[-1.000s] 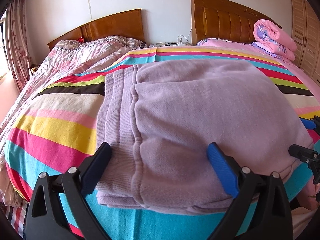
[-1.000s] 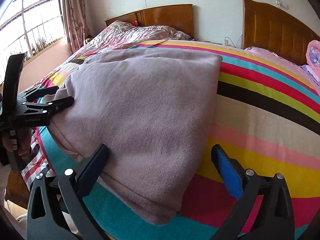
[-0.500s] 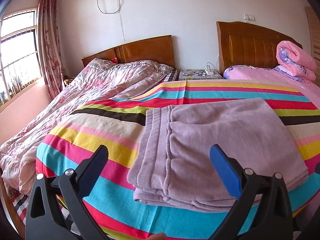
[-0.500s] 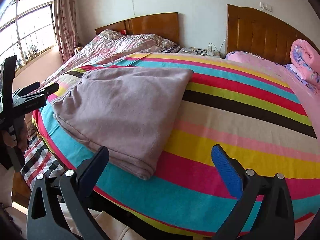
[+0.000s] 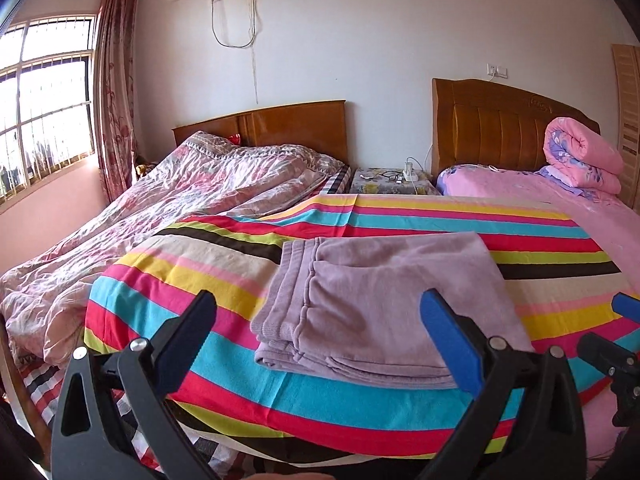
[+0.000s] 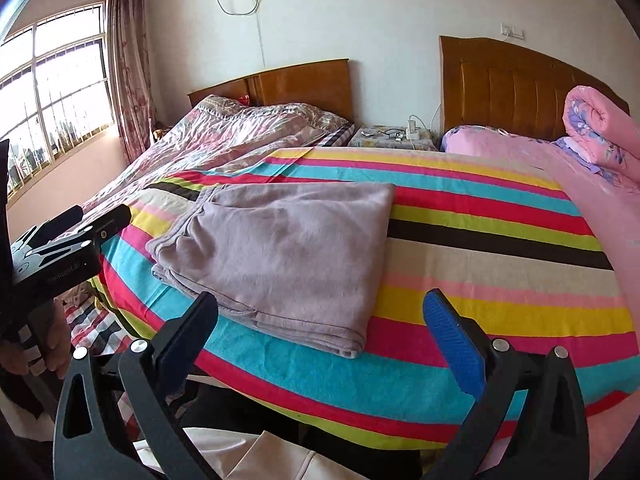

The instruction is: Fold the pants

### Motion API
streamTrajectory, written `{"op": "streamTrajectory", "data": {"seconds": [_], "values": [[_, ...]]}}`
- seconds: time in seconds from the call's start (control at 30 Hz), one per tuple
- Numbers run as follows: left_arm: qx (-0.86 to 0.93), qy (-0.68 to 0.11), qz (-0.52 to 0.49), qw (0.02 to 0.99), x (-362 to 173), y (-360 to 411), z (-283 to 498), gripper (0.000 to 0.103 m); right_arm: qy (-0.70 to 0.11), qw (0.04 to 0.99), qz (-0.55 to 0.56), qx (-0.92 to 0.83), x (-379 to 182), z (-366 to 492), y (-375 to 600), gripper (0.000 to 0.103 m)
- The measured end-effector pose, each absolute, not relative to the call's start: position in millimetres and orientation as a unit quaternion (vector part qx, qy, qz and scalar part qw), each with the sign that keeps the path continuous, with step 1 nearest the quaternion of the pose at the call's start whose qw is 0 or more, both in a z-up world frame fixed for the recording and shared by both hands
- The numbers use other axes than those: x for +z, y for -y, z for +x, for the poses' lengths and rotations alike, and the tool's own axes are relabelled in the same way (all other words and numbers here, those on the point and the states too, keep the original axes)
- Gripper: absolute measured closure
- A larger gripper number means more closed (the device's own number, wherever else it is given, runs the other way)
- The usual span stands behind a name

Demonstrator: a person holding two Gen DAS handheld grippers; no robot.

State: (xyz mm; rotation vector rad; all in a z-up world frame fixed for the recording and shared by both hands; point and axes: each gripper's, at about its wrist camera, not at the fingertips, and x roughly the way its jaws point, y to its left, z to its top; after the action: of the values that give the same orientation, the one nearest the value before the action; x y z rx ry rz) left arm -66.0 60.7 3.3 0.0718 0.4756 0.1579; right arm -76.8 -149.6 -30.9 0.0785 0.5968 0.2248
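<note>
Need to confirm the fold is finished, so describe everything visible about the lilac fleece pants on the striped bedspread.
The lilac fleece pants look soft and fuzzy, like brushed fleece. They lie folded into a flat, roughly rectangular stack of several layers, whose edges show at the near side. A ribbed band with a stitched seam runs along the stack's left end. They rest on the multicoloured striped bedspread, near its front edge. Nothing else touches them: the left gripper and the right gripper are both open and clear of the fabric.

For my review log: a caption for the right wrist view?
Folded lilac pants lie on the striped bedspread; the open right gripper holds nothing.
</note>
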Motion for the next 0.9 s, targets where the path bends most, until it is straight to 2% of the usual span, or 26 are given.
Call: {"op": "streamTrajectory", "data": {"seconds": [0.3,0.9], "values": [[0.065,-0.214,0.033,0.974,9.9,-48.2,-91.8,0.001,-0.26,0.962,0.034,0.072,-29.0,-96.2,146.0,0.004],[0.046,-0.218,0.035,0.974,4.0,-43.4,-90.7,0.001,-0.259,0.963,0.027,0.075,-29.3,-97.4,143.9,0.004]]}}
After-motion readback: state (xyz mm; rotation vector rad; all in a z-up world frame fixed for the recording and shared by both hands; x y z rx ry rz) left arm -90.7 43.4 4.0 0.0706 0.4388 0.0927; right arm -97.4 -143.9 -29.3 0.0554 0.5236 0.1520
